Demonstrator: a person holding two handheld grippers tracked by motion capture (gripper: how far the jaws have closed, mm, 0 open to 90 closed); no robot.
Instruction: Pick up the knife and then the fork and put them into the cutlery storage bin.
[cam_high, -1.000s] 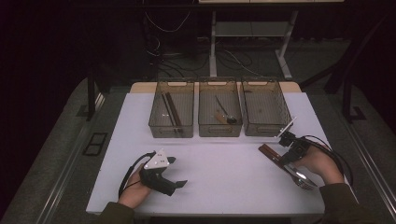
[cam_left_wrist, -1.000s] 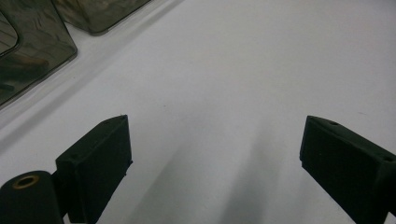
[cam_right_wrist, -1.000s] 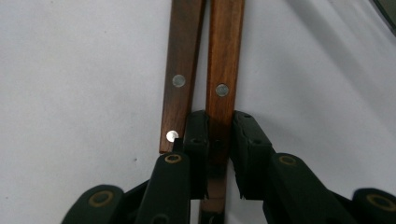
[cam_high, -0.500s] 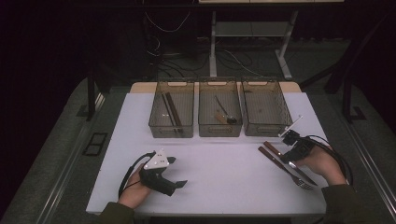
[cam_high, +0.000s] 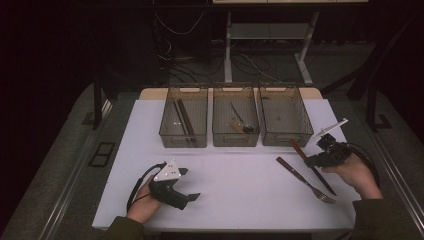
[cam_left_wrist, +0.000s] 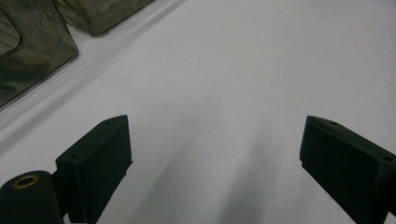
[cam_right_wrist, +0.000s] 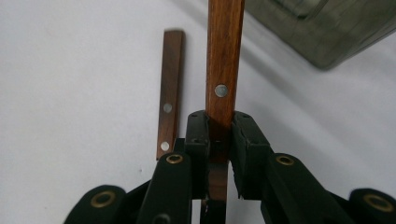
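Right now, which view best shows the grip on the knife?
The right gripper view: the right gripper has both jaws pressed on the knife at its wooden handle. The high view shows the knife small, the grip hidden. The left gripper view looks at bare table.

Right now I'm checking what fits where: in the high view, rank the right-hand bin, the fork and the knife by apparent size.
1. Right-hand bin, clearly largest.
2. Fork and knife: look about equally long; the right gripper covers part of the knife, so no ranking.
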